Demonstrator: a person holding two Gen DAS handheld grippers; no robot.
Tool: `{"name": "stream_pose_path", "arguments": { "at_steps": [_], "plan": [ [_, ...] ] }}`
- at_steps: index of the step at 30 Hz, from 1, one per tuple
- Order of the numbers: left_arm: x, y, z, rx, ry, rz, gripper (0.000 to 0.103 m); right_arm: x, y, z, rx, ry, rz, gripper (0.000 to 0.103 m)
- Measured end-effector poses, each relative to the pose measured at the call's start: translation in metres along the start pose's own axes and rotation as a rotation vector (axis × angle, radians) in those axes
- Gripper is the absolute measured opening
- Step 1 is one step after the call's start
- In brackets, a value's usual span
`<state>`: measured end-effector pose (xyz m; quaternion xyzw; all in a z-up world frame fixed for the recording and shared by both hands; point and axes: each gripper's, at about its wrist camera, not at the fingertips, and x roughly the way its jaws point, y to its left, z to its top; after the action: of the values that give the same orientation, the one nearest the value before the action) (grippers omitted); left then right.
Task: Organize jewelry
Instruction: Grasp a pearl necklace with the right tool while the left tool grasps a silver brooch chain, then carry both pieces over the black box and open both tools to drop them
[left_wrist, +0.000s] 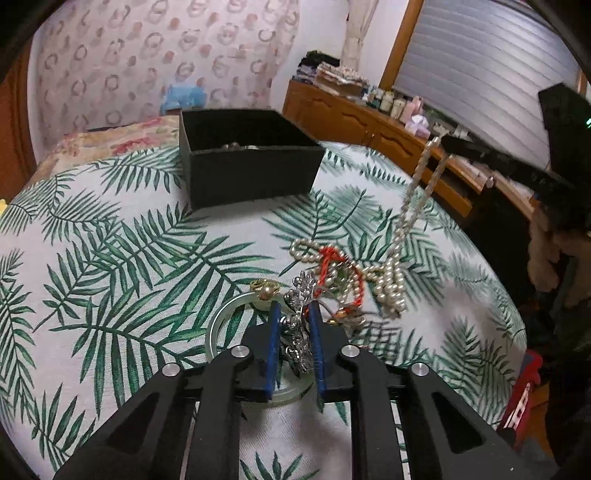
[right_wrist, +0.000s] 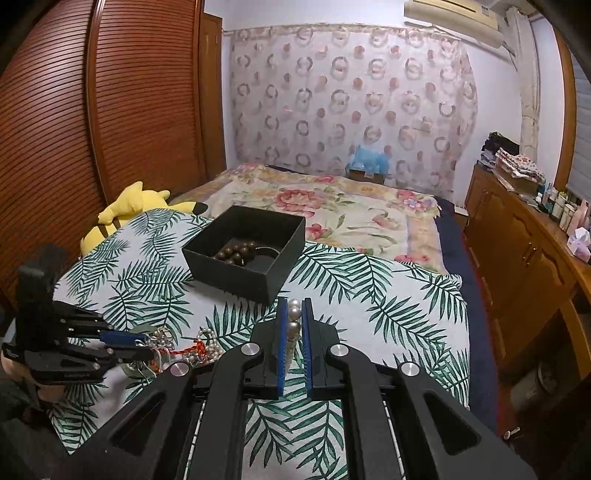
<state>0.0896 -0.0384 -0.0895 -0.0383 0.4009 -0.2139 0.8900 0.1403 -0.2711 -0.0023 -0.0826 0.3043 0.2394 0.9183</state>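
A tangle of jewelry lies on the palm-leaf cloth (left_wrist: 110, 240). My left gripper (left_wrist: 293, 314) is shut on a silver leaf brooch (left_wrist: 297, 332) at the tangle's near edge. My right gripper (right_wrist: 294, 308) is shut on a white pearl necklace (right_wrist: 293, 314) and holds it up; in the left wrist view its strand (left_wrist: 413, 192) rises tight from the pile (left_wrist: 388, 284) to the right gripper (left_wrist: 448, 144). A red cord (left_wrist: 327, 260) and a gold ring (left_wrist: 264, 288) lie in the tangle. A pale bangle (left_wrist: 221, 321) lies under the left fingers. The black box (right_wrist: 236, 269) holds dark wooden beads (right_wrist: 232, 254).
The cloth covers a bed with a floral blanket (right_wrist: 332, 206) behind. A yellow plush toy (right_wrist: 125, 210) lies at the left by a wooden wardrobe (right_wrist: 74, 110). A wooden dresser (right_wrist: 524, 251) with bottles stands at the right.
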Motion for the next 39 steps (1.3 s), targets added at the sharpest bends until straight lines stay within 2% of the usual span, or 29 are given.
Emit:
{"name": "stream_pose_path", "arguments": {
  "at_steps": [8,17,30,39],
  "plan": [
    [-0.036,-0.011,0.006,0.019,-0.104,0.013,0.008,0.000,0.006,0.001,-0.003,-0.004,0.009,0.008],
    [-0.059,-0.013,0.017,0.049,-0.185,0.094,0.008,-0.008,0.015,0.014,-0.022,-0.029,0.022,0.008],
    [-0.084,-0.005,0.050,0.075,-0.257,0.149,0.008,-0.038,0.026,0.059,-0.055,-0.125,0.023,0.008],
    [-0.087,-0.002,0.070,0.085,-0.285,0.172,0.008,-0.046,0.020,0.105,-0.044,-0.184,0.000,0.008]
  ]
}}
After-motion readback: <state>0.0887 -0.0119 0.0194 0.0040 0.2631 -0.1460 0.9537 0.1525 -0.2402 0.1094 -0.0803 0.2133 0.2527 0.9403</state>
